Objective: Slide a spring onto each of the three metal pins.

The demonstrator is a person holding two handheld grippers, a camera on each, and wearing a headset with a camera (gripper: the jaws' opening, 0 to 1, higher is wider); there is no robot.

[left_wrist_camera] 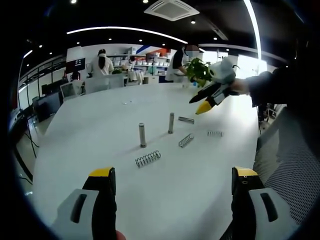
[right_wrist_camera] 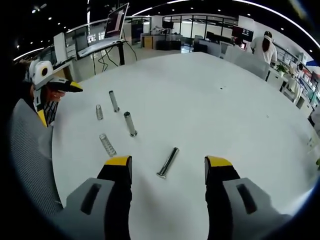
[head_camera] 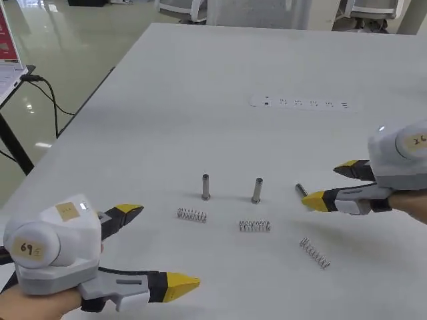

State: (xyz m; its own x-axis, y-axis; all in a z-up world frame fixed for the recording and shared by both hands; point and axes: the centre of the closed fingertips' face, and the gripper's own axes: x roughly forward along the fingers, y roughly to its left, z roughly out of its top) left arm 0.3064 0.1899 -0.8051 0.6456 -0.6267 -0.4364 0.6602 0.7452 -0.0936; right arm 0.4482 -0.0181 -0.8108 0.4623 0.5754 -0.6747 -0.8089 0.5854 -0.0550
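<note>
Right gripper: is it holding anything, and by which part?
Nothing is held. The right gripper is open; the lying pin rests on the table ahead, ungripped.

"69" on round sticker (head_camera: 28,249), left hand-held gripper (head_camera: 165,247)

The table (head_camera: 200,100) is plain matte white, the power strip (head_camera: 300,103) set into it the same white with small dark marks, and the three pins (head_camera: 205,187) and three springs (head_camera: 192,215) on it are bare silver-grey metal. The left gripper (head_camera: 163,247) and right gripper (head_camera: 325,185) match: pale grey-white housings, black jaws with bright yellow tips, and a round cream sticker (head_camera: 30,249) bearing dark handwritten digits. Beyond the table's edge the floor (head_camera: 40,127) is glossy pale greenish beige, crossed by a black cable (head_camera: 48,93).
</note>
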